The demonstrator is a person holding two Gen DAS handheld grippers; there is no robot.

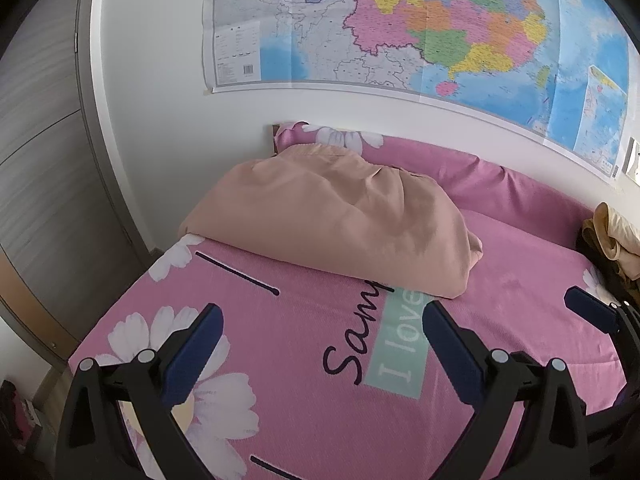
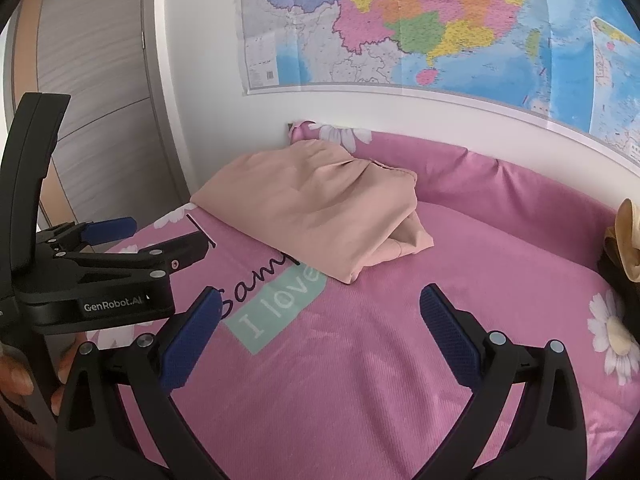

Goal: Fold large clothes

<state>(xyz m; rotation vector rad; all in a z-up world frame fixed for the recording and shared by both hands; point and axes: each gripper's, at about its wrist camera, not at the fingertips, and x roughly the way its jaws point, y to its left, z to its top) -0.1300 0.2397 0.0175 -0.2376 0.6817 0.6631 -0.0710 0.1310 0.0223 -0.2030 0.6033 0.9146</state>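
Note:
A folded peach-pink garment (image 1: pixel 336 216) (image 2: pixel 320 216) lies on the pink bed sheet (image 1: pixel 312 320) (image 2: pixel 360 360) toward the far left, near the wall. My left gripper (image 1: pixel 322 318) is open above the sheet, short of the garment, holding nothing. My right gripper (image 2: pixel 320 304) is open too, a little before the garment's near corner, also empty. In the right wrist view the left gripper's body (image 2: pixel 96 280) shows at the left, held by a hand (image 2: pixel 24 376). The right gripper's blue fingertip (image 1: pixel 592 312) shows at the right edge of the left wrist view.
A large map (image 1: pixel 400 32) (image 2: pixel 420 28) hangs on the white wall behind the bed. A wardrobe door (image 1: pixel 44 160) stands to the left. A pile of tan and dark clothes (image 1: pixel 612 240) (image 2: pixel 624 244) lies at the bed's right edge. A pink bolster (image 2: pixel 480 184) runs along the wall.

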